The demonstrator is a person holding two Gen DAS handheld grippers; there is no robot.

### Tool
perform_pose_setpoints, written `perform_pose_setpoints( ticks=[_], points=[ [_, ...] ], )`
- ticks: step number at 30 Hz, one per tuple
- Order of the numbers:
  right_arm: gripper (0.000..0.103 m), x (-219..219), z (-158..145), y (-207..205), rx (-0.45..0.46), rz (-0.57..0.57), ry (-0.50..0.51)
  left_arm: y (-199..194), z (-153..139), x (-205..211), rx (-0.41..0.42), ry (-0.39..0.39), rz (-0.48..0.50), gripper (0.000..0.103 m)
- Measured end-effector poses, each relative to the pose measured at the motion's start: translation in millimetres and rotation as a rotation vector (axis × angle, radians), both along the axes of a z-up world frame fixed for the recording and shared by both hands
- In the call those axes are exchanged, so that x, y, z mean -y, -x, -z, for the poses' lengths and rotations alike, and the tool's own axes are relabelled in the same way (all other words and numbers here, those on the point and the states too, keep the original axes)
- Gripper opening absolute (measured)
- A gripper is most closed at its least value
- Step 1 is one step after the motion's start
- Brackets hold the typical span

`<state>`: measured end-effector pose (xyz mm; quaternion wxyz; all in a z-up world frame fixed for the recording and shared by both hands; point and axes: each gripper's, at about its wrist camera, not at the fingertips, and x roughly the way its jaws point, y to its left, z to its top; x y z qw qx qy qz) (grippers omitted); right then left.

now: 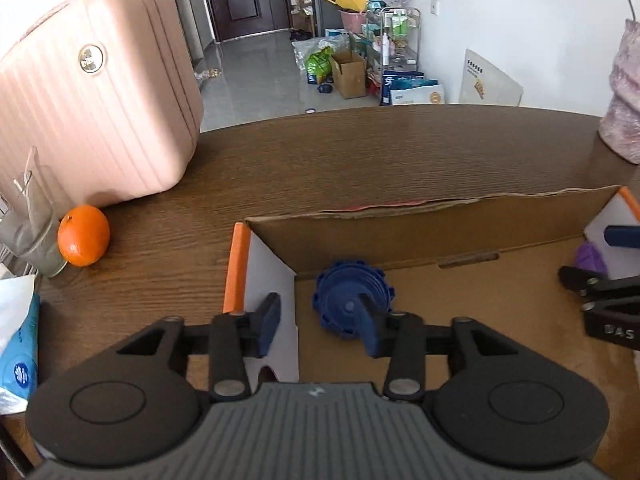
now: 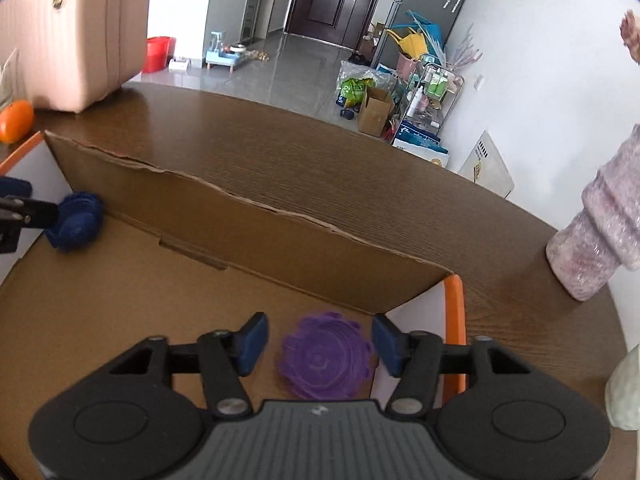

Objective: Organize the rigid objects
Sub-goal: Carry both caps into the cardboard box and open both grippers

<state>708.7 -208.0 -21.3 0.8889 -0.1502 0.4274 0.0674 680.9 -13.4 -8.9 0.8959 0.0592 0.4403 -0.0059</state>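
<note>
Bright daylight washes out the white walls; fisheye bends the edges, corners vignetted; nearest parts slightly soft.

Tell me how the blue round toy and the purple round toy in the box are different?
The blue toy is dark blue; the purple toy is violet. The blue toy sits in the box's left corner by the left hand-held gripper, the purple toy in the right corner between the right hand-held gripper's open fingers. Both are bumpy-edged discs lying inside the cardboard box.

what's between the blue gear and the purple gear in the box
Only bare cardboard floor lies between the blue gear and the purple gear, shown in the right wrist view.
</note>
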Motion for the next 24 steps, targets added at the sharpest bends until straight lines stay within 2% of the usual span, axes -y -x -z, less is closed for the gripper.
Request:
perform_pose_setpoints(
  ticks=[2,5,7,11,18,21,24],
  points=[
    [0.069,-5.6,-7.5,6.8,0.01,-0.001,-0.006,7.2,-8.7,-0.5,0.0,0.001,0.01,0.055],
    [0.07,-9.1,-29.1,21.1,0.023,-0.016,-0.007,23.3,-27.4,-3.3,0.015,0.006,0.02,0.065],
    [0.072,-9.7,-47.9,35.4,0.036,-0.021,-0.006,37.1,-43.3,-6.1,0.033,-0.002,-0.001,0.084],
    [0.08,-3.3,-94.1,78.8,0.069,-0.049,-0.093,78.6,-82.6,-16.7,0.087,0.03,-0.007,0.084],
    [0.086,16.7,-160.1,168.1,0.174,-0.079,-0.195,180.9,-141.0,-33.0,0.223,0.057,-0.013,0.097],
    [0.092,23.3,-176.1,221.5,0.257,-0.094,-0.262,233.9,-151.9,-38.0,0.312,0.032,0.019,0.099],
    [0.094,32.8,-178.3,275.1,0.343,-0.115,-0.319,290.7,-150.8,-42.6,0.412,-0.011,0.054,0.102]
  ],
)
